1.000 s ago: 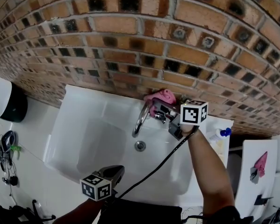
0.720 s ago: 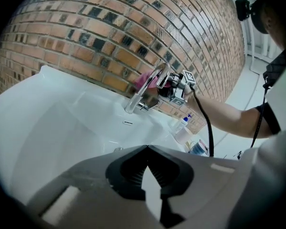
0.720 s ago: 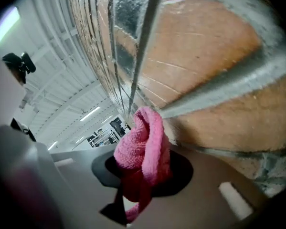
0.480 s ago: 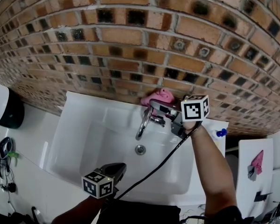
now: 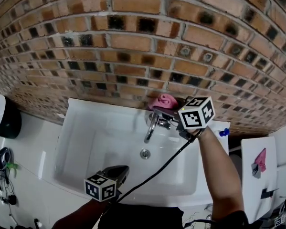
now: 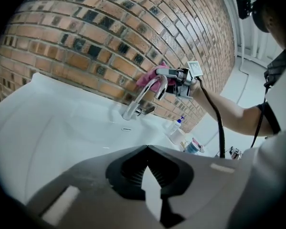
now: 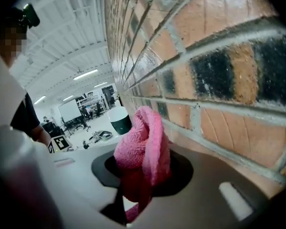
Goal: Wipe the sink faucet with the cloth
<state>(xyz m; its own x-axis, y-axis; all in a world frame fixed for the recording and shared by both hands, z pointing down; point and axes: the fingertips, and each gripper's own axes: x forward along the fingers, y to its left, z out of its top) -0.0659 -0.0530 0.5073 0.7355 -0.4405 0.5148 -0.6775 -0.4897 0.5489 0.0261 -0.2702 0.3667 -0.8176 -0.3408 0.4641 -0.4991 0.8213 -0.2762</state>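
The chrome faucet point(image 5: 151, 127) arches over the white sink point(image 5: 85, 147) below a brick wall. My right gripper point(image 5: 167, 109) is at the faucet's top rear, close to the wall, shut on a pink cloth point(image 5: 164, 100). In the right gripper view the bunched cloth point(image 7: 143, 142) fills the gap between the jaws of that gripper point(image 7: 142, 178), with bricks just to the right. My left gripper point(image 5: 118, 173) hovers over the sink's near edge, shut and holding nothing. Its own view shows the left gripper point(image 6: 147, 150) aimed at the faucet point(image 6: 142, 98), the cloth point(image 6: 148, 77) and the right gripper point(image 6: 174, 74).
A soap bottle with a blue cap point(image 5: 223, 133) stands on the sink's right end. A black and white container point(image 5: 5, 116) is on the left wall. The brick wall point(image 5: 133, 42) rises right behind the faucet. A black cable point(image 5: 157, 171) runs from the right gripper across the basin.
The right gripper with the cloth has shifted slightly toward the wall behind the faucet's top. The left gripper has stayed over the near edge. The head view has tilted up a little.
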